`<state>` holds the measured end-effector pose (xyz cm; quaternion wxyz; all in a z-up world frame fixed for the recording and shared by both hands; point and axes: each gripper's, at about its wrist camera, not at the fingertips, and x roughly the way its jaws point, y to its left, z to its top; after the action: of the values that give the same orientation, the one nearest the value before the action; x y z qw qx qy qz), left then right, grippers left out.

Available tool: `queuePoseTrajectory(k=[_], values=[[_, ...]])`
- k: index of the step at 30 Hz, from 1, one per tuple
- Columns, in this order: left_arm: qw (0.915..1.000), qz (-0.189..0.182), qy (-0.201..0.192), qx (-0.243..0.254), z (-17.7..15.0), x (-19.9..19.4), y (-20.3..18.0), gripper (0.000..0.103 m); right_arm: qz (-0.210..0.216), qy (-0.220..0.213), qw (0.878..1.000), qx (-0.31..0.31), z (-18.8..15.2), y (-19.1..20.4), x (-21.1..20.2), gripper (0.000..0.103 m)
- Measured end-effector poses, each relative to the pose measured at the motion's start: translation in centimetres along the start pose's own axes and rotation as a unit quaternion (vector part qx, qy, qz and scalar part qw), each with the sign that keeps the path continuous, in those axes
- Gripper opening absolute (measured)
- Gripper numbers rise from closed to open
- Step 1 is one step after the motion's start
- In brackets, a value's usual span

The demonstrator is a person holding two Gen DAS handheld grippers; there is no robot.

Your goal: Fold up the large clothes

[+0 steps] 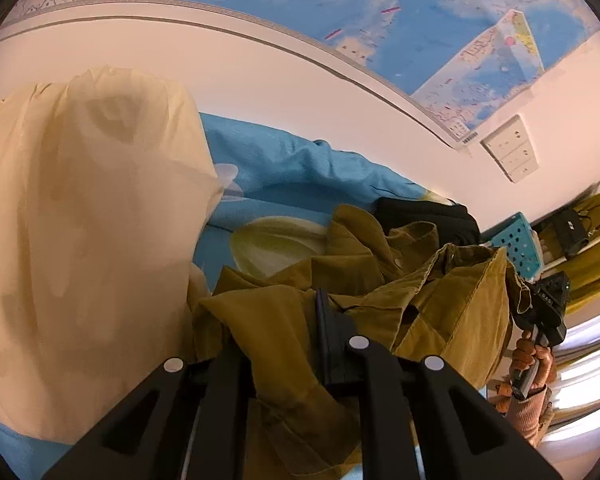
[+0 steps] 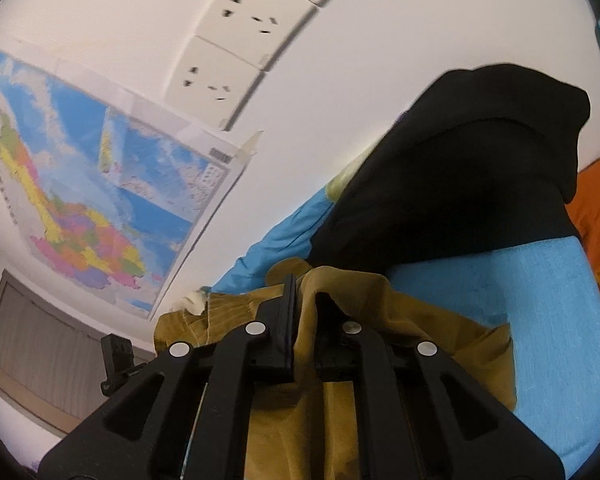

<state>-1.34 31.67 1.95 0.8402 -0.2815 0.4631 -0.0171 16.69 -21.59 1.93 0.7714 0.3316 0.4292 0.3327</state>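
An olive-green corduroy garment [image 1: 440, 292] lies bunched on a blue flowered bed sheet [image 1: 292, 164]. My left gripper [image 1: 284, 320] is shut on a fold of it; the cloth drapes over and hides the left finger. In the left wrist view my right gripper [image 1: 544, 308] shows at the right, held by a person's hand [image 1: 534, 364] at the garment's other edge. In the right wrist view the olive garment [image 2: 380, 320] runs up between the fingers of the right gripper [image 2: 306, 304], which pinch it. The left gripper [image 2: 118, 356] peeks in at the lower left.
A big cream cloth [image 1: 80, 220] is heaped on the left. A black garment [image 1: 424, 212] [image 2: 460, 184] lies just behind the olive one, an orange cloth [image 2: 596, 216] and a teal basket [image 1: 518, 244] further right. The wall carries a map [image 2: 100, 184] and sockets [image 2: 236, 48].
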Motion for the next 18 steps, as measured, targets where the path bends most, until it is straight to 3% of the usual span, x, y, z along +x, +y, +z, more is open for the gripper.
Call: queuePoseTrajectory(k=[6, 9, 10, 14, 16, 18], values=[[0.9996, 0.027, -0.003, 0.007, 0.3, 1.1, -0.3, 0.011, -0.017, -0.003, 1.0, 0.001, 0.1, 0.1, 0.8, 0.03], [0.9996, 0.027, 0.0, -0.003, 0.6, 1.7, 0.1, 0.011, -0.012, -0.025, 1.0, -0.011, -0.1, 1.0, -0.1, 0.082], [0.9996, 0.027, 0.001, -0.004, 0.6, 1.9, 0.1, 0.011, -0.015, -0.043, 0.999, -0.019, -0.2, 1.4, -0.8, 0.084], [0.9994, 0.033, 0.008, -0.008, 0.8, 2.6, 0.3, 0.012, -0.001, -0.076, 0.996, -0.056, -0.7, 3.5, -3.1, 0.08], [0.9994, 0.034, 0.008, -0.006, 0.9, 2.6, 0.3, 0.012, 0.004, -0.054, 0.992, -0.113, -1.9, 5.9, -2.9, 0.082], [0.9994, 0.032, 0.01, -0.007, 1.0, 2.6, 0.4, 0.012, -0.022, 0.002, 0.981, -0.192, -4.5, 8.8, -0.6, 0.083]])
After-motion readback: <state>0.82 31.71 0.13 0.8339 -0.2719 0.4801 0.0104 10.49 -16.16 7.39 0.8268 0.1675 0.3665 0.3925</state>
